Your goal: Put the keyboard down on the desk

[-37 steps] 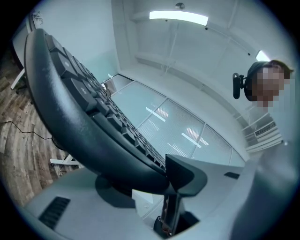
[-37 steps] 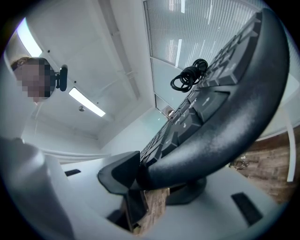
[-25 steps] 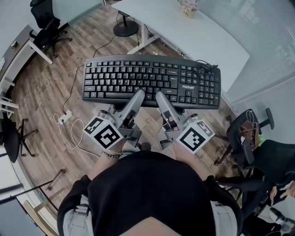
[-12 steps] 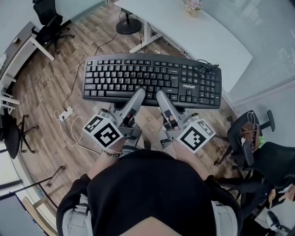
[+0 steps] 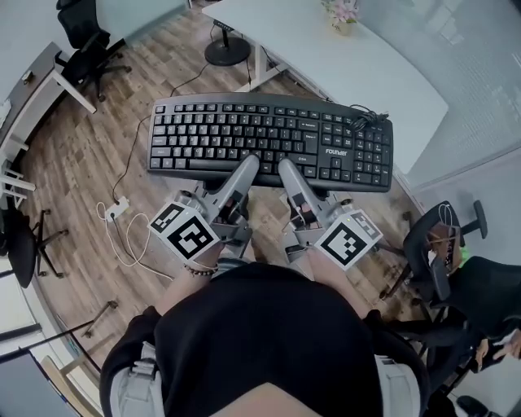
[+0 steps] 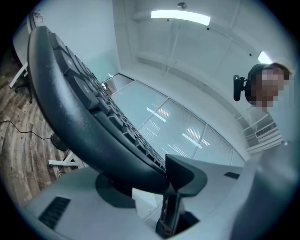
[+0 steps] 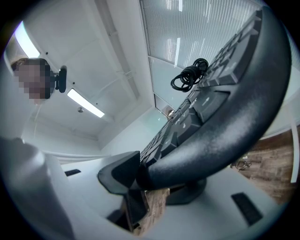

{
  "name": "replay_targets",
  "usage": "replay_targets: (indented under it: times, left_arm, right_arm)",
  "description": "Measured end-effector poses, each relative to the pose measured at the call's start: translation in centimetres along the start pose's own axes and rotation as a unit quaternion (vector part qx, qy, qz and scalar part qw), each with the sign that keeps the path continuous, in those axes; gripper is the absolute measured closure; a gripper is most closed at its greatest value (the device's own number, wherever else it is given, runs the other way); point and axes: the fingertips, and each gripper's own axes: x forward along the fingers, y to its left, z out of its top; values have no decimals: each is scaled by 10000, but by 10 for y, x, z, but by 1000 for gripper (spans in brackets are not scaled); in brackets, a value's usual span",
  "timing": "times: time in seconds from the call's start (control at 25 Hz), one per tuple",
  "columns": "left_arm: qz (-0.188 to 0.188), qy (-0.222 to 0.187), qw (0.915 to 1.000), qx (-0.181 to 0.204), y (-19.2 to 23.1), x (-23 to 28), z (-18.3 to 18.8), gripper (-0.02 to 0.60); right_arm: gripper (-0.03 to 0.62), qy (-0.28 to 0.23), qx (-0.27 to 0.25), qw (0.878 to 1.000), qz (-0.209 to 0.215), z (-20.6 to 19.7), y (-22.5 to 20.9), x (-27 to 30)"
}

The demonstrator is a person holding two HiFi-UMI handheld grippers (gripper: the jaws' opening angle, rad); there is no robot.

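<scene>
one black plastic keyboard is hanging in the air over the brown wooden floor, not on the long white desk just beyond it. the left hand-held gripper and the right hand-held gripper are each pinching its near edge. one coiled black cord is lying on its right end. one small flower pot is sitting on the desk.
</scene>
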Motion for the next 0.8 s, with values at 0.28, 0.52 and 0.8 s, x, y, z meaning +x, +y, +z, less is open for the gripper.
replay_targets:
  times: [0.28, 0.52, 0.8]
  left_arm:
    - [-110, 26, 9999, 46, 28, 32, 5, 382]
    - [-257, -17, 9996, 123, 36, 35, -2, 382]
    - [-337, 79, 9994, 71, 69, 72, 19, 382]
  right_arm:
    - [425, -91, -76, 9999, -12, 10, -29, 28]
    - [425, -204, -187, 9996, 27, 5, -38, 29]
    - [425, -268, -211, 9994, -94, 20, -61, 72]
